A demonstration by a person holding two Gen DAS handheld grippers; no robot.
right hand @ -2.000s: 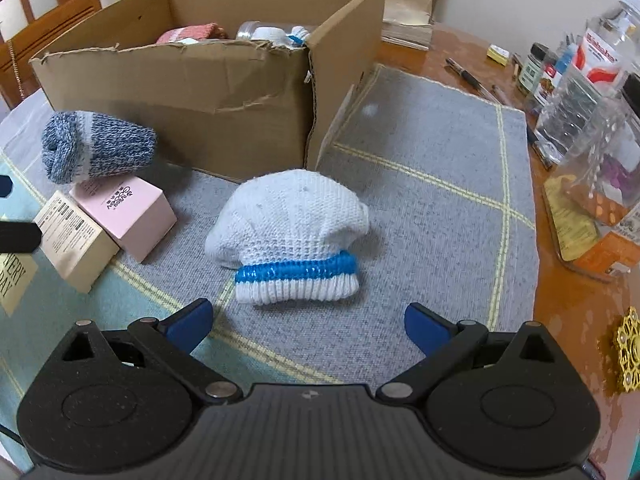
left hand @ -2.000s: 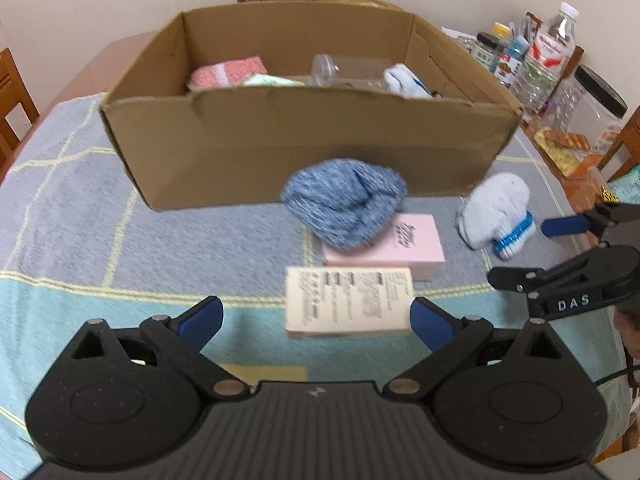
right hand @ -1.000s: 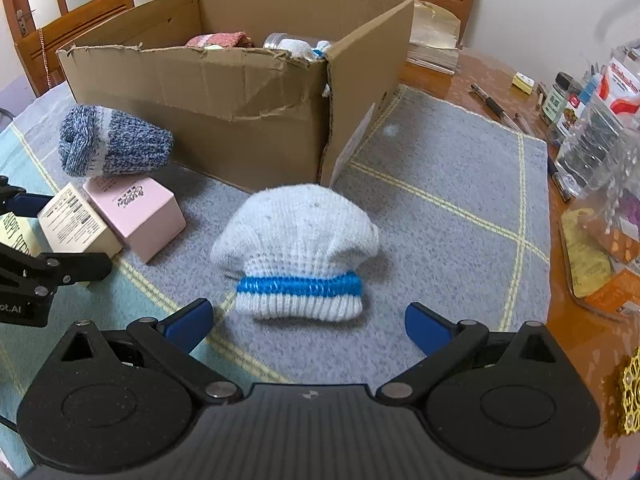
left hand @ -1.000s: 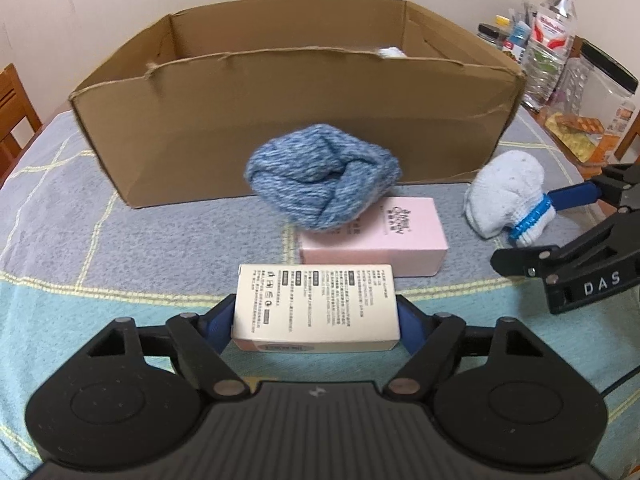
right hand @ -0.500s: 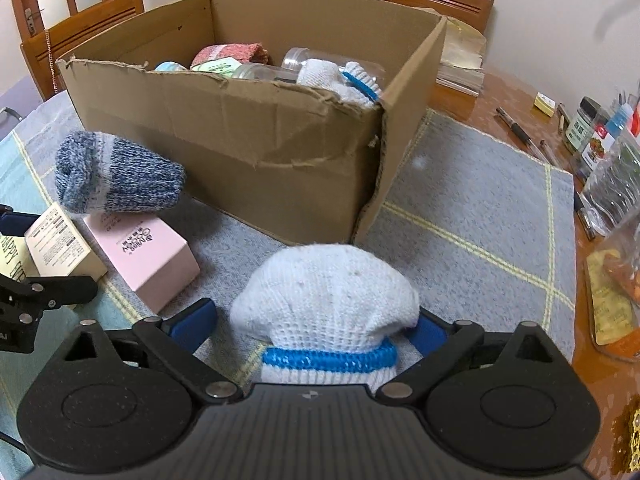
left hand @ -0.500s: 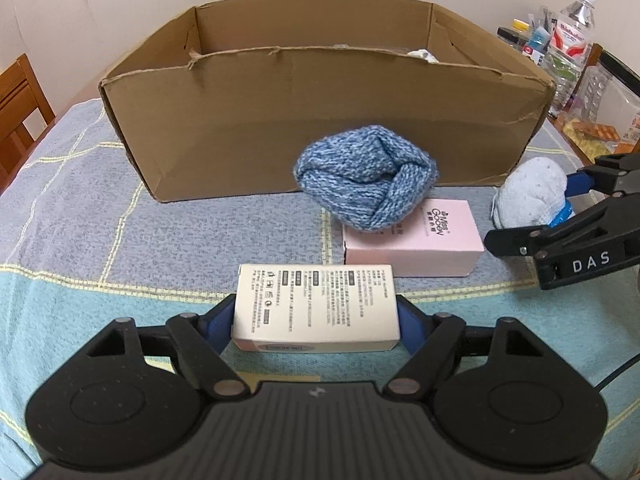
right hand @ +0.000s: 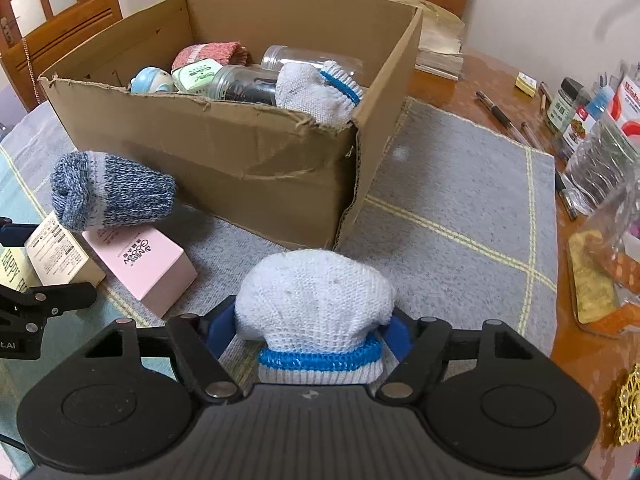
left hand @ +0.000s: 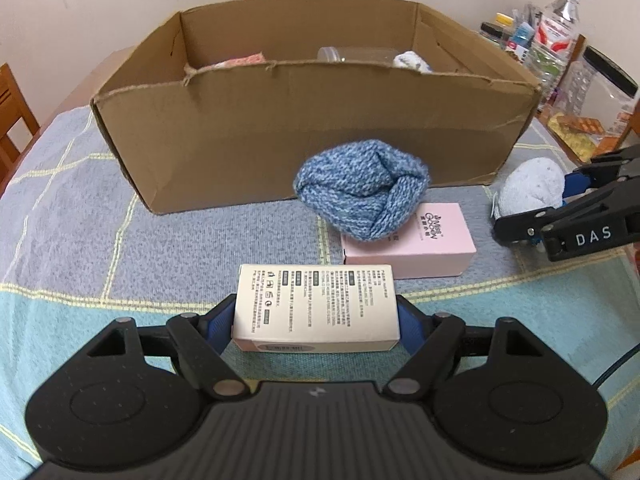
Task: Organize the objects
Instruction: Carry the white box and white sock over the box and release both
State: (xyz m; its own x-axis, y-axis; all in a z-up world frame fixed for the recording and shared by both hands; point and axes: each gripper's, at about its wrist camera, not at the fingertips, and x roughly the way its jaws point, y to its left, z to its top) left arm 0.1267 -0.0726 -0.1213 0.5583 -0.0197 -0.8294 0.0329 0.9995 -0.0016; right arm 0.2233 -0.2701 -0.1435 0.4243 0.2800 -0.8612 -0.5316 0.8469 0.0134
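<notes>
The left gripper (left hand: 316, 322) has its jaws clamped on the two short ends of a cream rectangular carton printed with black text (left hand: 315, 307), which sits at the near edge of the checked grey-and-teal cloth on the tabletop (left hand: 120, 264). The right gripper (right hand: 312, 330) has just been closing its jaws, and they now squeeze a rolled white knitted sock with a blue band (right hand: 316, 304) from both sides, right in front of the near right corner of the large open brown cardboard box (right hand: 248, 168). Just beyond the cream carton lies a pink rectangular carton (left hand: 412, 246), with a rolled blue marled knitted sock (left hand: 362, 194) resting on its far end, against the cardboard box's near wall. Inside the cardboard box lie a red knitted roll (right hand: 210, 54), a pale blue round item (right hand: 150, 80), a green-labelled packet (right hand: 198, 74), two clear plastic jars (right hand: 248, 86) and another white sock with a blue band (right hand: 316, 92).
</notes>
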